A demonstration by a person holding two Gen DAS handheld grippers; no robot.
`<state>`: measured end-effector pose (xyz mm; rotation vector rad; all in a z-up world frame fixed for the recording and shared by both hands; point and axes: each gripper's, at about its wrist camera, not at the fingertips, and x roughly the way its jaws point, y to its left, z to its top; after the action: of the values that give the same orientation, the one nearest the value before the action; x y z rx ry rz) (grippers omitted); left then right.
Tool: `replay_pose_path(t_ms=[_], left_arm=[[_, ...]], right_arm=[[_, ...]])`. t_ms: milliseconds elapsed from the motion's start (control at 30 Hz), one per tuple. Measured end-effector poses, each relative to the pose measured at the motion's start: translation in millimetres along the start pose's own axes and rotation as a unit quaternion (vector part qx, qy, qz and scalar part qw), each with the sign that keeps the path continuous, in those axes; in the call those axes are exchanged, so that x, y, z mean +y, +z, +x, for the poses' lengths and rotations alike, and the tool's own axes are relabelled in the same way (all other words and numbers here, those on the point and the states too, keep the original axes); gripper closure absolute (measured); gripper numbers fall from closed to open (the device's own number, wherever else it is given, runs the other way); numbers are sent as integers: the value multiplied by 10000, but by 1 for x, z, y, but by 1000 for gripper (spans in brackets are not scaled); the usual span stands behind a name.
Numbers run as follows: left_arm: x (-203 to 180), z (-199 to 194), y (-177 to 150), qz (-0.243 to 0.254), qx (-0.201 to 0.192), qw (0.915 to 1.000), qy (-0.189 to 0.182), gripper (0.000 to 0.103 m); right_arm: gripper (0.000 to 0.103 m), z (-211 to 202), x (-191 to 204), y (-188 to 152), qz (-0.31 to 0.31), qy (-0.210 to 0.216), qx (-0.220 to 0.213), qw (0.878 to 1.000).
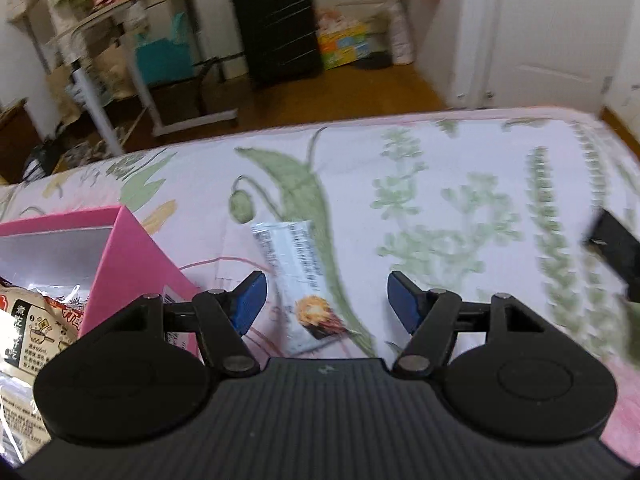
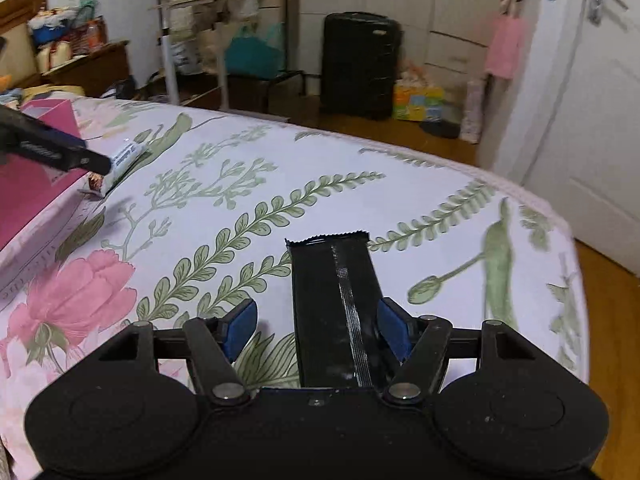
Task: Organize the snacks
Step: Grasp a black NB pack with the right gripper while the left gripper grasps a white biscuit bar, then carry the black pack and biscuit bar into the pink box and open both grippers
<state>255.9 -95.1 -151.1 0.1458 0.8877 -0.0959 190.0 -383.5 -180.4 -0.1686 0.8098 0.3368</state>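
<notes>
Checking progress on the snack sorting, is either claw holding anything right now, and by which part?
Nothing is held. The left claw is open over the white snack bar. The right claw is open around the black packet, near its closer end, not clamped.

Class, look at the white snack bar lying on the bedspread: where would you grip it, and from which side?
Grip the white snack bar across its narrow width at mid-length, coming from above with the left hand-held gripper. It lies flat and long between the open jaws, beside the pink box.
</notes>
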Motion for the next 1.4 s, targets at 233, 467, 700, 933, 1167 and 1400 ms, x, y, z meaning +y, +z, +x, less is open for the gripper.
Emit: replay_pose_path(t_ms=[233,467,700,933,1167,1400], left_arm=[[12,34,1,-220,343,9992,62,38],[11,24,-1,-268,429,9980,-373,74],[21,5,-12,-466,620,9948,-657,75],[36,-16,-23,-558,853,9907,-900,75],[53,-73,-35,-754,890,9882,-997,76],[63,-145,-40,-487,837,9885,-1160,76]], right_arm=[[27,21,-11,-1,402,-229,5,9989],[49,2,3,6,1532,-101,-128,9881],[49,-17,37,17,1808,119,-258,9831],[49,-30,76,19,2070,419,70,9774],[49,-58,125,33,1817,774,187,9801],[49,-96,170,48,1545,1215,84,9805]])
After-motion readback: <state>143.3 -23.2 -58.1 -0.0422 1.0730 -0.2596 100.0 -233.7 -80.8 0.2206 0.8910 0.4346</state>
